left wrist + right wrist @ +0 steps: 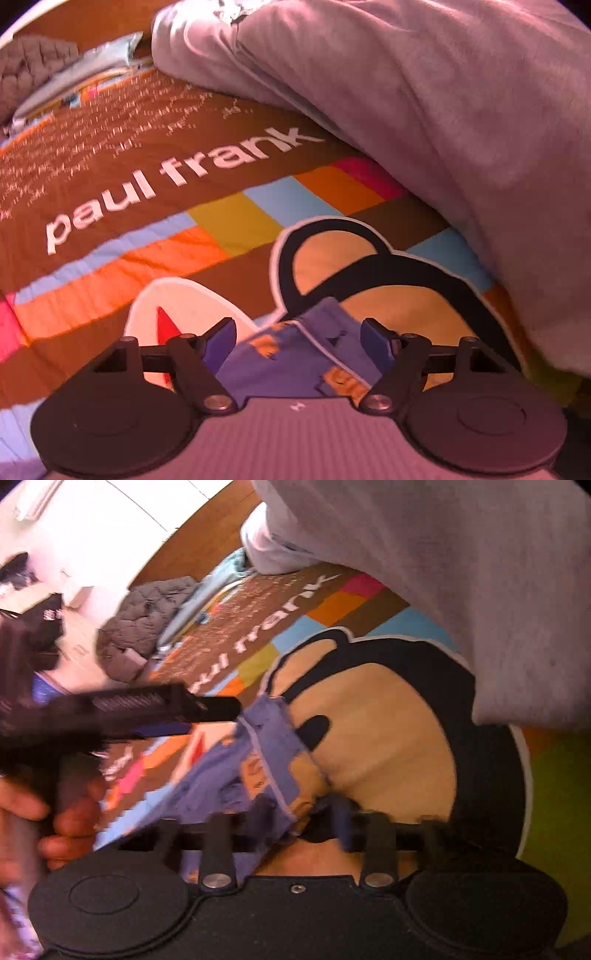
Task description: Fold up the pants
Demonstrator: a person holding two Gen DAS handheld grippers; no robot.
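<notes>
- Two grippers over a printed bedspread.
- Left gripper: jaws apart, blue pants lying between, unpinched.
- Right gripper: blurred; grip on pants cannot be told.
- Grey garment nearby.

Right gripper jaws motion-blurred over the blue pants, grip unclear; grey blanket cropped at frame edge.

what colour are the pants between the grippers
Purple-blue pants with orange-tan print; clearest in the left wrist view.
</notes>
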